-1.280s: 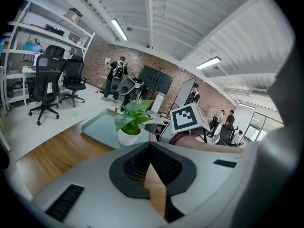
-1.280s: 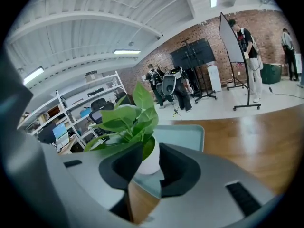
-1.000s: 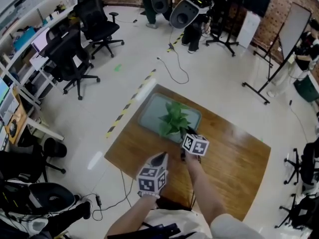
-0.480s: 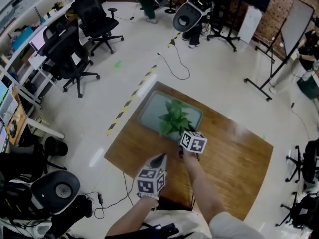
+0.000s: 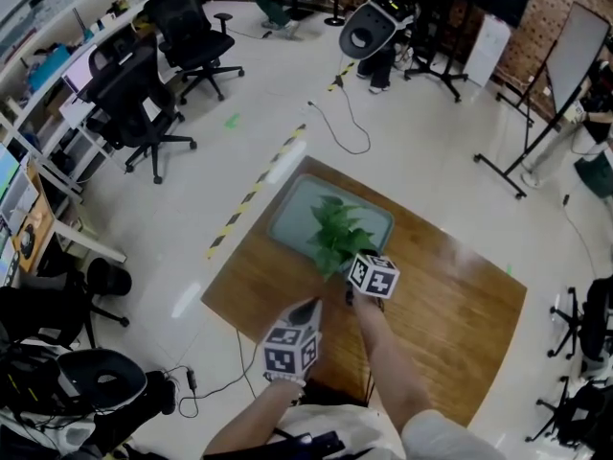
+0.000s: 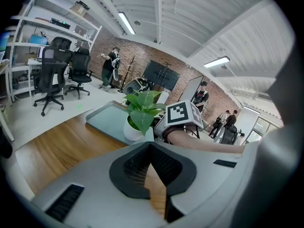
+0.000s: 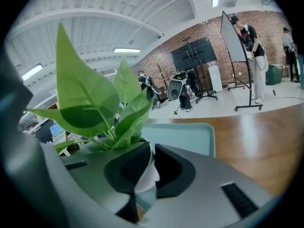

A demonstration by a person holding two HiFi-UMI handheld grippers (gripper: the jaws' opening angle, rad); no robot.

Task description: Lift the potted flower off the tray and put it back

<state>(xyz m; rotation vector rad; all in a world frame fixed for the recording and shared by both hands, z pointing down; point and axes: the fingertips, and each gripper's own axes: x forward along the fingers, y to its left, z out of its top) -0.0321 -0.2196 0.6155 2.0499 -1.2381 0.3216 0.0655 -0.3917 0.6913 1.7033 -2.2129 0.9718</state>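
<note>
Potted flower (image 5: 337,234) stood upright on the grey tray (image 5: 287,220), close to the tray's near edge, on the wooden table (image 5: 450,314). Right gripper (image 7: 151,149) was at the pot's side, jaws closing, with the white pot wall filling the narrow gap between them and leaves rising over the left jaw. Pot had not yet left the tray. Left gripper (image 6: 151,145) hung back over bare wood, apart from the tray, jaws together and holding nothing.
</note>
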